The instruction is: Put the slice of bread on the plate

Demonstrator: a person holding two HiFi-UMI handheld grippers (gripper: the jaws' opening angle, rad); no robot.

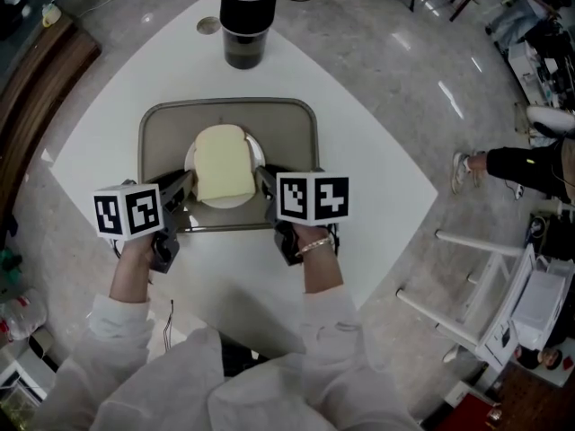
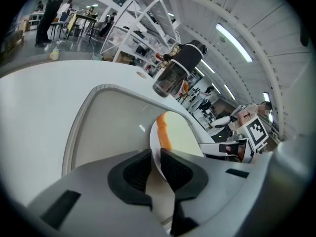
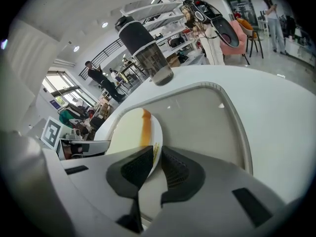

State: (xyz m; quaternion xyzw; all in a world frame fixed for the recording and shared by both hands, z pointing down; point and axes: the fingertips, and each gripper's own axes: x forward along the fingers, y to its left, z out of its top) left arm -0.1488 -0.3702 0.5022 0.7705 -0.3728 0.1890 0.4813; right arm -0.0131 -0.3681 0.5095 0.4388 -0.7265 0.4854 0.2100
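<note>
On the white table (image 1: 377, 178), inside the grey tray (image 1: 298, 115), my left gripper (image 1: 187, 185) and right gripper (image 1: 264, 180) each clamped opposite rims of the plate (image 1: 257, 150), with the slice of bread (image 1: 223, 162) lying on it between them.

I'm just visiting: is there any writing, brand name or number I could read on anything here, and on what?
No readable word, brand or number anywhere.
White cubes on the left gripper and right gripper: black square code patterns, not letters.
Round white plate: a tiny yellow mark on its rim, too blurred to read.
Black-topped smoky tumbler: no label shows.
</note>
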